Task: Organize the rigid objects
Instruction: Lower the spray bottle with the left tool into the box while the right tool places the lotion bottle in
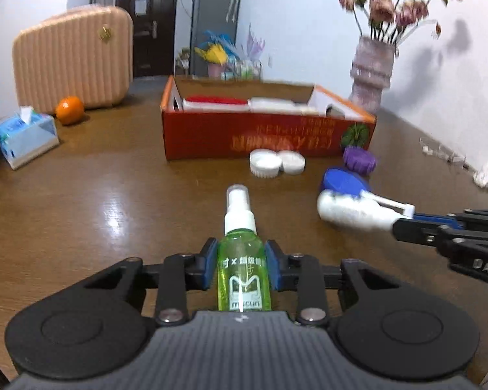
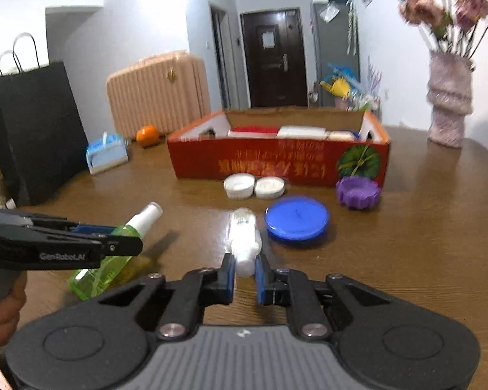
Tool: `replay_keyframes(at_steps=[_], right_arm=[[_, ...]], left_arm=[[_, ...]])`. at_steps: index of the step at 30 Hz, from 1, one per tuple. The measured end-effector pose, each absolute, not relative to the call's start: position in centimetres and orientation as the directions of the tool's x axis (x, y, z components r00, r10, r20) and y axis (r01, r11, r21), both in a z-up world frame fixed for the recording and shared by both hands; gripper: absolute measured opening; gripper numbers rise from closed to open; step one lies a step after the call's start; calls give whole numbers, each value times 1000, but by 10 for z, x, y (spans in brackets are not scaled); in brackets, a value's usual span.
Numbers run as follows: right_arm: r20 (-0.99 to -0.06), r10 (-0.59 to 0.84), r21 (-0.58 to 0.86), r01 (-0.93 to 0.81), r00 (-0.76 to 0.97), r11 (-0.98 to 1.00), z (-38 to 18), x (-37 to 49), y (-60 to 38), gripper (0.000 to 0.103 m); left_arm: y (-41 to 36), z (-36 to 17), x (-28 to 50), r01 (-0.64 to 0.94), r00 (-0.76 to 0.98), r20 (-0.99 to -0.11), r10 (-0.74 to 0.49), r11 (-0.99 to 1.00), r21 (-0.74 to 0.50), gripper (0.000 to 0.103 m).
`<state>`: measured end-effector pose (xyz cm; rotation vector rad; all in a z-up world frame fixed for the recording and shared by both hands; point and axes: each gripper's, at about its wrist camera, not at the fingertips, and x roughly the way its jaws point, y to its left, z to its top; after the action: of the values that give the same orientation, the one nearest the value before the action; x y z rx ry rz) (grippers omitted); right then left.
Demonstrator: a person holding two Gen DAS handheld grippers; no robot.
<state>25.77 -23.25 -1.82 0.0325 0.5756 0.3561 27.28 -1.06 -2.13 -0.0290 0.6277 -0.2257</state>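
Observation:
My left gripper [image 1: 244, 268] is shut on a green spray bottle [image 1: 244, 279] with a white nozzle pointing toward the red box [image 1: 260, 136]; both also show in the right wrist view, gripper [image 2: 127, 243] and bottle [image 2: 110, 266]. My right gripper [image 2: 245, 268] is shut on a white bottle [image 2: 244, 237] held above the table; it also shows in the left wrist view [image 1: 351, 211]. A blue lid [image 2: 296, 217], a purple ridged lid [image 2: 358, 191] and two white lids [image 2: 253, 187] lie in front of the box.
The open red box holds red and white flat items. A vase of flowers [image 2: 449, 104] stands at the right. A tissue box [image 1: 26, 136], an orange [image 1: 69, 110], a pink suitcase [image 1: 71, 58] and a black paper bag [image 2: 35, 130] are at the left.

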Motion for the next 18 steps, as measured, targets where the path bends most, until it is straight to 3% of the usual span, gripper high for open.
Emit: replay_keyframes(at_steps=[5, 18], right_arm=[[-471, 320, 100, -311, 822, 945, 9, 241, -238, 13], [-480, 301, 71, -306, 824, 949, 17, 261, -222, 13]], left_arm=[[-6, 1, 259, 197, 840, -493, -229, 973, -117, 32], [-17, 1, 262, 201, 856, -479, -196, 979, -42, 32]])
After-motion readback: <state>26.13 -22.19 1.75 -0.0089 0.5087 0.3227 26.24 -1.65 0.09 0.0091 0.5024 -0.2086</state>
